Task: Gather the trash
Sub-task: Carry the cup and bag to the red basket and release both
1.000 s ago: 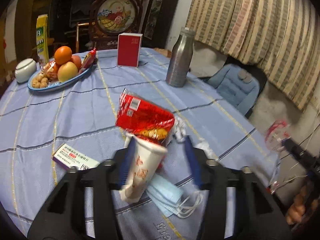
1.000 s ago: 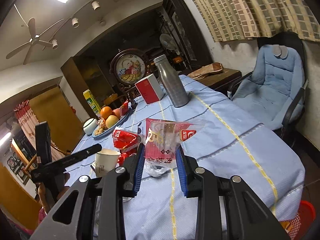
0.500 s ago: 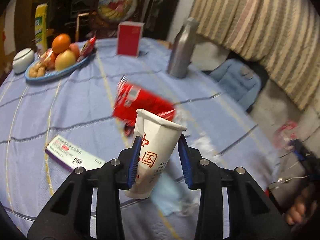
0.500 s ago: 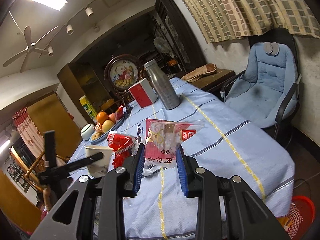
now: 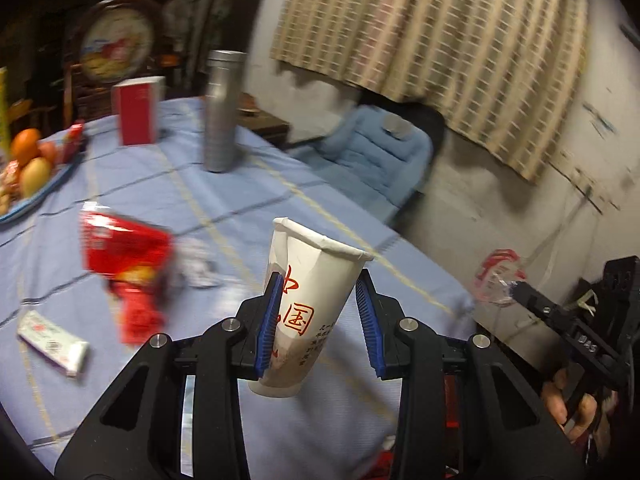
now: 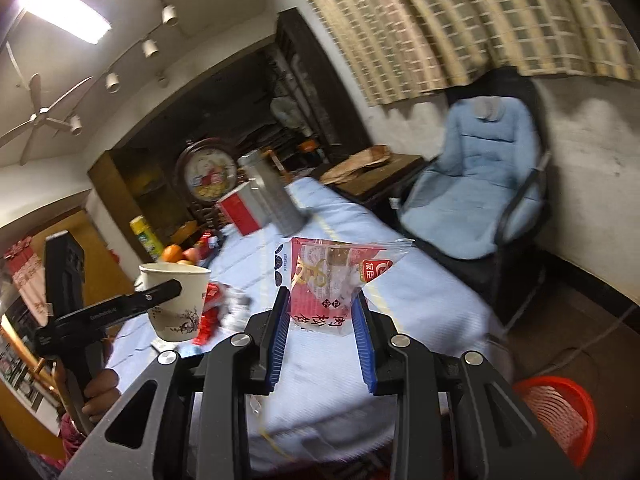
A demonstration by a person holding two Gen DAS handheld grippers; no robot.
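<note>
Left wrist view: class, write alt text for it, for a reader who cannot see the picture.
A left gripper with blue pads holds a tilted white paper cup with red characters above a table covered in blue cloth. A red snack bag, a small white box, a steel bottle and a red box sit on the cloth, all blurred.

Round table (image 5: pixel 248 184) under a light blue cloth with thin dark and yellow lines

A steel flask (image 5: pixel 222 110) stands upright near the far edge, a red box (image 5: pixel 136 110) upright to its left; a blue plate (image 5: pixel 36 198) of oranges and other fruit sits at the far left edge of the left wrist view. Nearer lie a crumpled red snack bag (image 5: pixel 128 264), a white crumpled scrap (image 5: pixel 198 264) just beside it (too blurred to name), and a flat white carton (image 5: pixel 52 342).
</note>
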